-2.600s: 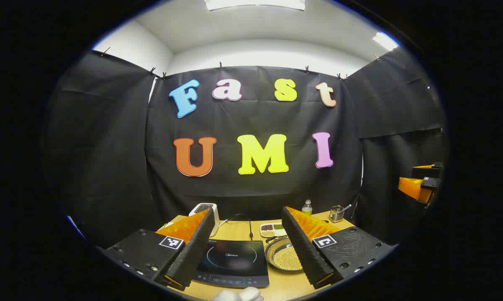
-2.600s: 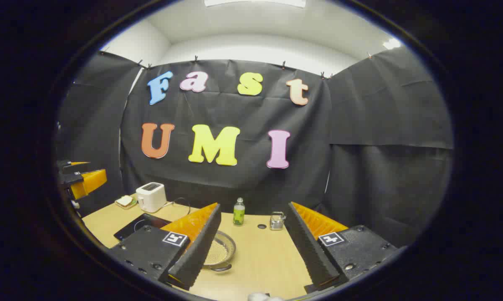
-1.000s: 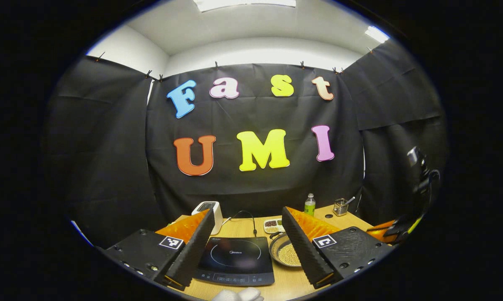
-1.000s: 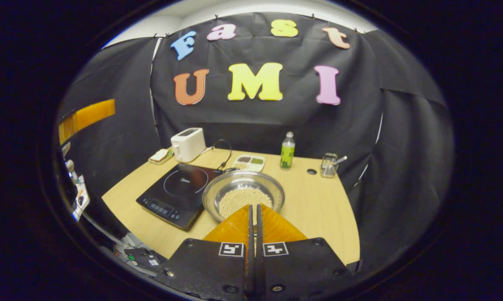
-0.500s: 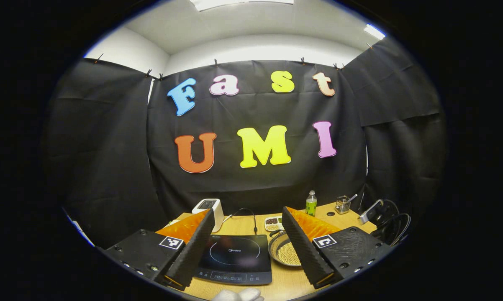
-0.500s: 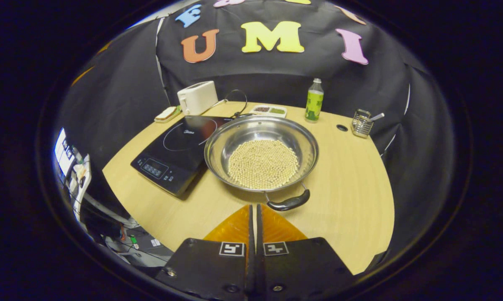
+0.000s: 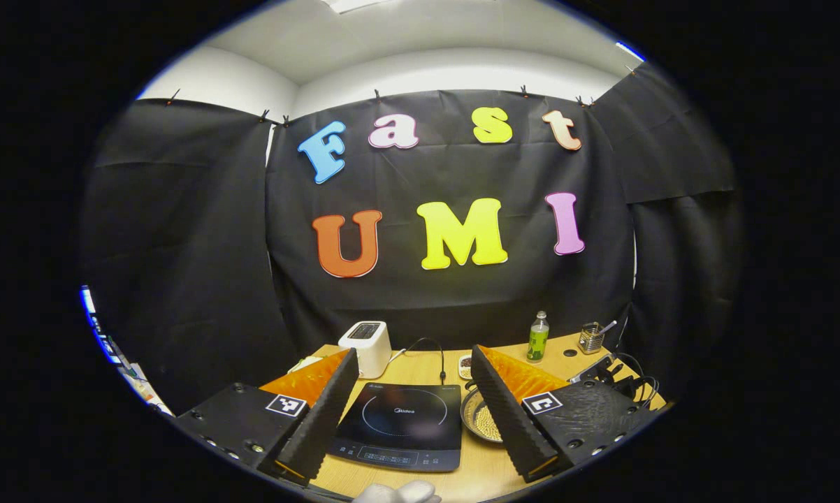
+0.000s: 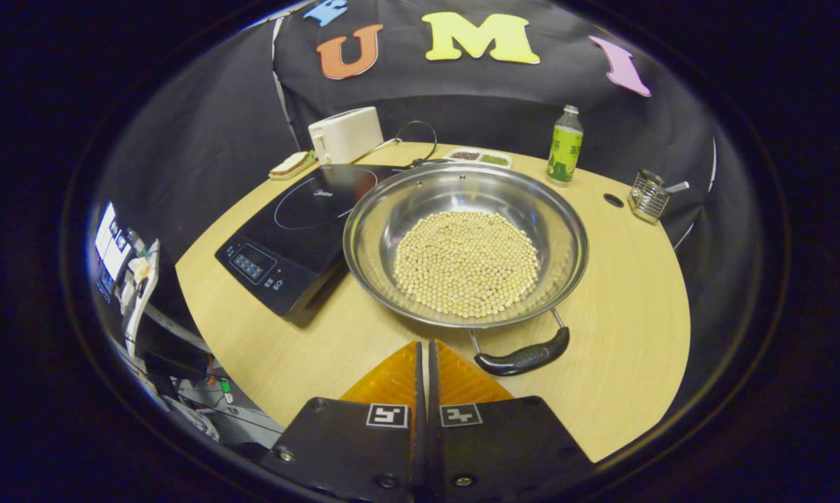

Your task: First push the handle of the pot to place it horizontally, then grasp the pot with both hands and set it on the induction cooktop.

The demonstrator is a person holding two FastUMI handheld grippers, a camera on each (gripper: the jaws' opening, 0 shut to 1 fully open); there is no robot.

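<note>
A steel pot [image 8: 465, 244] holding pale beans sits on the wooden table, right of the black induction cooktop [image 8: 301, 227]. Its near black handle [image 8: 525, 358] points toward the camera, slightly right of centre. My right gripper [image 8: 423, 346] is shut with nothing between its fingers, hovering just short of that handle, to its left. In the left gripper view, my left gripper [image 7: 413, 367] stands open above the near table edge, with the cooktop [image 7: 400, 425] between its fingers and part of the pot [image 7: 481, 417] behind its right finger.
A white toaster [image 8: 344, 134], a small dish of bread [image 8: 288, 164], a divided snack tray [image 8: 479, 157], a green bottle [image 8: 565, 147] and a wire holder [image 8: 649, 195] line the back of the table [image 8: 623, 328]. A power cord [image 8: 413, 143] runs behind the cooktop.
My right gripper went from open to shut, tilted down and moved closer to the pot's near handle. The left gripper view shifted slightly; the left gripper stays open.
</note>
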